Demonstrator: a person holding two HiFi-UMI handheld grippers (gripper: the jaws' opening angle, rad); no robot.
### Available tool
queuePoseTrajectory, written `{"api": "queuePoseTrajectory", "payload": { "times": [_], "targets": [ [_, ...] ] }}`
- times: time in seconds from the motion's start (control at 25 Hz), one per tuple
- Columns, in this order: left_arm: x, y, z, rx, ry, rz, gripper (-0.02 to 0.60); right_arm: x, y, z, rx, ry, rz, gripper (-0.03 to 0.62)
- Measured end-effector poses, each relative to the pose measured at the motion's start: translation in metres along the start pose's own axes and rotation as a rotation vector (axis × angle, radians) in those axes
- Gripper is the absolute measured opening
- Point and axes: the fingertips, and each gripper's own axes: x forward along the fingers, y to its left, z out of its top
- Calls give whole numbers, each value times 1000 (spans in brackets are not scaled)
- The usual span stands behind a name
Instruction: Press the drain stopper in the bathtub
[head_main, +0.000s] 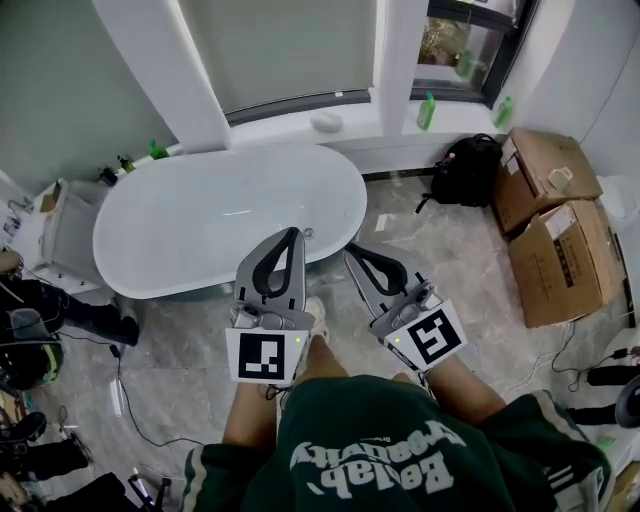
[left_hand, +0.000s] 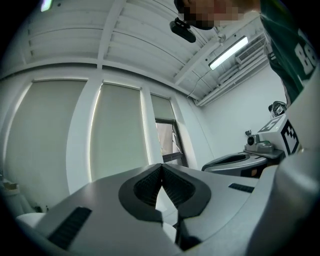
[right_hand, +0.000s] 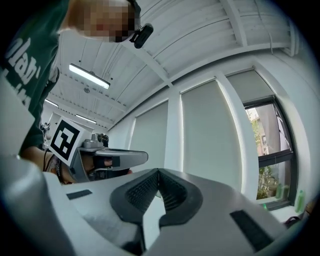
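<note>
A white oval bathtub stands on the grey marble floor just ahead of the person; its drain stopper cannot be made out. The left gripper and right gripper point toward it, side by side, fingers pressed together and empty.

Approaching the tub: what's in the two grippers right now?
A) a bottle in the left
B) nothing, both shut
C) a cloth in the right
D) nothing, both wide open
B: the left gripper and right gripper each show fingers meeting at the tips, nothing between.
</note>
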Motion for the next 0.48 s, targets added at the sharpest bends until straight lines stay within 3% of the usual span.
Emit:
{"api": "queuePoseTrajectory", "payload": {
  "times": [0.24, 0.48],
  "targets": [
    [82, 89, -17, -16, -4, -53, 6, 104, -58, -7, -11, 43, -70, 15],
    [129, 133, -35, -55, -2, -78, 6, 154, -91, -18, -18, 101, -107, 15]
  ]
}}
